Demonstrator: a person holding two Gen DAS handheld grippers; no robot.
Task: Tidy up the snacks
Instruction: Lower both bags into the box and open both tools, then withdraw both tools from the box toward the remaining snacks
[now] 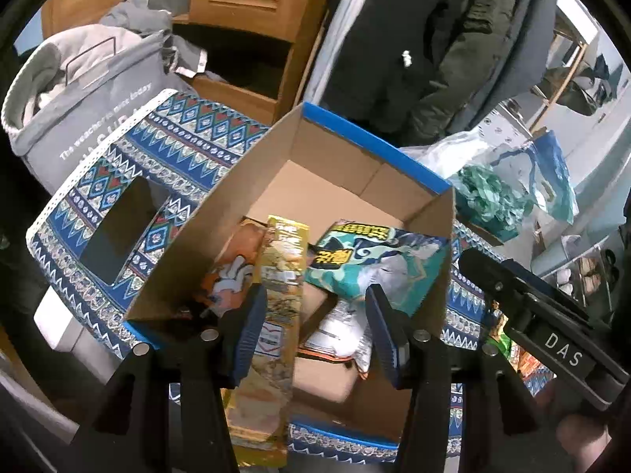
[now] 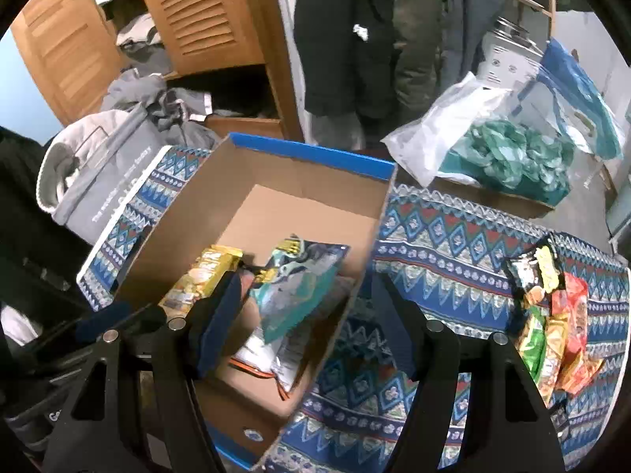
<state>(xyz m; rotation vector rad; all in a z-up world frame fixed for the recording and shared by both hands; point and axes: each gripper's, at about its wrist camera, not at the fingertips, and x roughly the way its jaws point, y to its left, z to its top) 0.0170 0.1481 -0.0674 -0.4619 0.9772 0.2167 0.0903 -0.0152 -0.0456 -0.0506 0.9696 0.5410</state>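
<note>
An open cardboard box (image 1: 355, 134) with a blue rim stands on the patterned cloth. Inside lie a yellow packet (image 1: 280, 276), a teal packet (image 1: 378, 264), an orange packet (image 1: 228, 276) and a white one (image 1: 339, 331). My left gripper (image 1: 315, 335) hangs open over the box. The yellow packet leans against its left pad (image 1: 248, 335), while the right pad stands clear of it. My right gripper (image 2: 307, 323) is open too, straddling the box's right wall (image 2: 355, 295), with the teal packet (image 2: 299, 287) just beyond its left finger. Loose snack packets (image 2: 552, 315) lie on the cloth to the right.
A clear plastic bag of teal stuff (image 2: 508, 157) sits at the back right. A grey fabric hamper (image 1: 90, 90) stands left of the table, a wooden cabinet (image 2: 205, 12) behind it, and dark coats (image 2: 355, 39) hang at the back. A flat black rectangle (image 1: 114, 232) lies on the cloth.
</note>
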